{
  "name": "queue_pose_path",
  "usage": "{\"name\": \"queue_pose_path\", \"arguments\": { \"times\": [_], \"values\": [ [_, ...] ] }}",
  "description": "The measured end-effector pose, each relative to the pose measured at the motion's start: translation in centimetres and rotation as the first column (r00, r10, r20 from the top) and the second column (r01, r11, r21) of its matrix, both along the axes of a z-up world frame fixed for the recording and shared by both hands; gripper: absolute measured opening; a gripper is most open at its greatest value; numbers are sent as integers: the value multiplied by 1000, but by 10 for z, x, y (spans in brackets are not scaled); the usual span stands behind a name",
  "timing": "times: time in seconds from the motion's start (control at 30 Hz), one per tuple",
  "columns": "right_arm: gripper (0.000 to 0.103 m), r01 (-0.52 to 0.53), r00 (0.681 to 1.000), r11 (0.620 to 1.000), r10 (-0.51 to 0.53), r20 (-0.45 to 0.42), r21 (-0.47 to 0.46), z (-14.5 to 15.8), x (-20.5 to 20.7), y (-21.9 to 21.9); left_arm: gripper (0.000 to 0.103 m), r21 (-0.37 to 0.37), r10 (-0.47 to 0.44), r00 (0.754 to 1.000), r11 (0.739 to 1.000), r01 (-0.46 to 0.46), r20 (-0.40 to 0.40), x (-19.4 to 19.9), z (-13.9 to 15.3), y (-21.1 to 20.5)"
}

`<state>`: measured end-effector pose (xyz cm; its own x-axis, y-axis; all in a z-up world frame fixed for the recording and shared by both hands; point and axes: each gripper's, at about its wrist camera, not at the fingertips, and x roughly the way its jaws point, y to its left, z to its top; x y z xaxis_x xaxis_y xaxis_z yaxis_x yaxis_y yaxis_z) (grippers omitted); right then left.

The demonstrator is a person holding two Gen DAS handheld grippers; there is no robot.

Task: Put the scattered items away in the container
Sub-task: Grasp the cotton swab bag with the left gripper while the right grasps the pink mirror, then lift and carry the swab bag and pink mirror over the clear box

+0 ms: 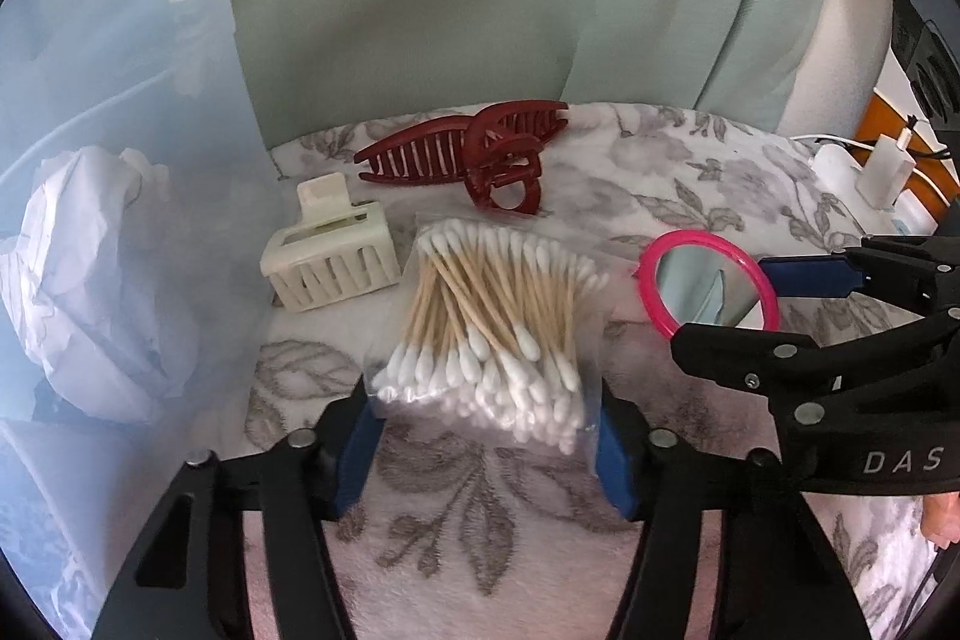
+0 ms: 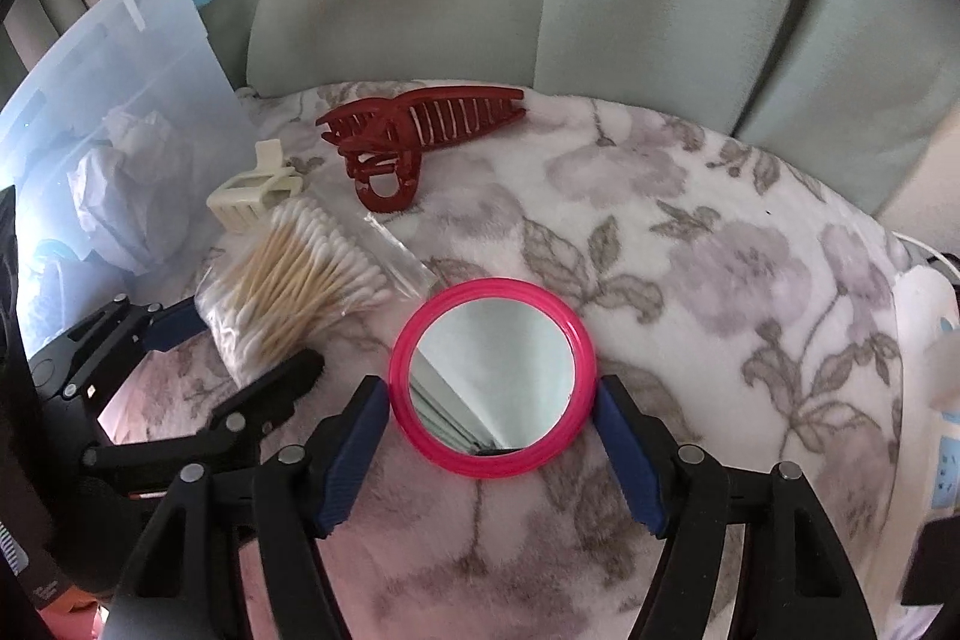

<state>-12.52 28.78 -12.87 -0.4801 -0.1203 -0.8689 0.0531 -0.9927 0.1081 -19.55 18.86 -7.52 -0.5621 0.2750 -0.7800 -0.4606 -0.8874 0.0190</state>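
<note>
Covering the whole work surface was a floral blanket (image 2: 690, 244), and at its left edge stood the clear plastic container (image 2: 108, 76) with crumpled white paper (image 1: 90, 280) inside. My left gripper (image 1: 486, 436) had its blue pads either side of the bag of cotton swabs (image 1: 492, 322), pads touching the bag's near corners; whether it was a firm pinch, I couldn't tell. My right gripper (image 2: 492, 436) had its fingers against both sides of the pink round mirror (image 2: 492, 376), which lay on the blanket face up, just right of the swabs. Beyond the swabs lay the dark red claw clip (image 1: 474, 154), near the far edge of the blanket. White claw clip (image 1: 330, 256) sat beside the container wall, just left of the swab bag. All four items were outside the container.
</note>
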Motion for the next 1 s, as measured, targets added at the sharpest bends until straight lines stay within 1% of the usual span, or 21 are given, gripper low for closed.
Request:
{"name": "queue_pose_path", "arguments": {
  "times": [0.1,0.23,0.37,0.57,0.73,0.87,0.9,0.97,1.0],
  "values": [
    [73,23,1000,1000,-23,0,-11,-1,8,6,50,12,8,1000,1000,-9,8,2,2,-1],
    [73,60,998,997,-60,-2,-41,-1,19,11,45,26,24,999,999,-24,21,5,4,-3],
    [73,105,994,991,-105,5,-79,0,33,17,43,30,25,999,999,-26,33,18,9,-4],
    [73,170,986,977,-168,25,-132,3,63,22,43,35,22,998,999,-24,51,40,18,-6],
    [72,201,980,963,-197,37,-182,11,87,17,43,62,19,999,998,-21,40,66,41,-16],
    [72,209,977,959,-212,3,-192,33,107,13,43,82,21,1000,996,-21,7,87,66,-26],
    [66,211,976,958,-216,-6,-195,39,112,13,43,90,22,1000,996,-22,-1,91,72,-28],
    [44,215,974,956,-224,-23,-200,50,122,11,43,108,24,999,994,-22,-24,102,88,-33],
    [44,217,973,955,-227,-31,-203,55,127,10,43,114,24,999,993,-20,-38,108,95,-34]
  ]
}}
